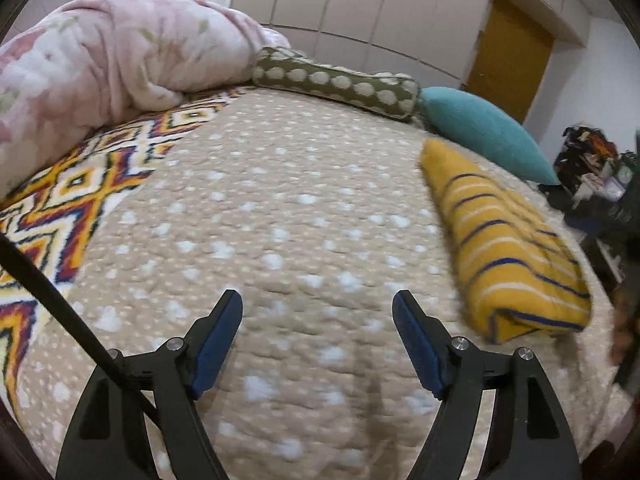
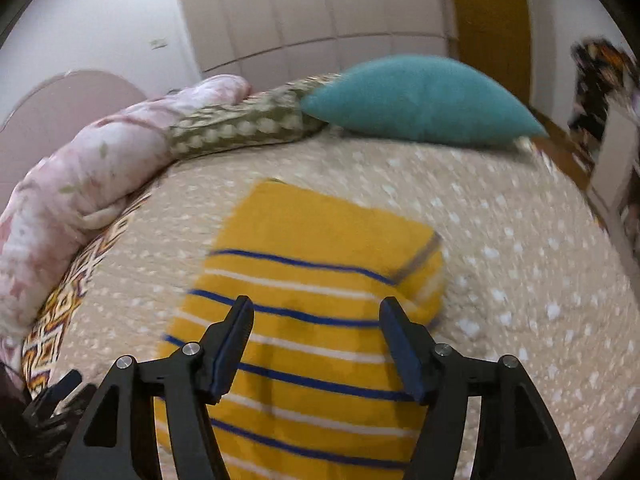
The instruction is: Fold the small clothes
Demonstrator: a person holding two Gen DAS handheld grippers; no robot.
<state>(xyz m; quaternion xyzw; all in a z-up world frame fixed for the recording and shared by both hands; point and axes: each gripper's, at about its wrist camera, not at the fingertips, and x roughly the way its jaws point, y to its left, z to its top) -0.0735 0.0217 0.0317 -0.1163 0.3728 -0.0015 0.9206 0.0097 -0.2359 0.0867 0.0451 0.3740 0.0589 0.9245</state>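
A folded yellow garment [image 2: 312, 300] with blue and white stripes lies on the beige dotted bedspread [image 2: 520, 264]. My right gripper [image 2: 316, 312] is open and empty, hovering just above the garment's near part. In the left wrist view the same garment [image 1: 508, 248] lies to the right. My left gripper [image 1: 318, 306] is open and empty over bare bedspread [image 1: 280, 200], well left of the garment.
A pink floral blanket [image 1: 92, 64] is bunched at the bed's left. An olive dotted bolster [image 1: 336, 80] and a teal cushion [image 1: 484, 132] lie along the far side. A patterned sheet [image 1: 72, 184] shows at left. Clutter [image 1: 592, 168] stands past the right bed edge.
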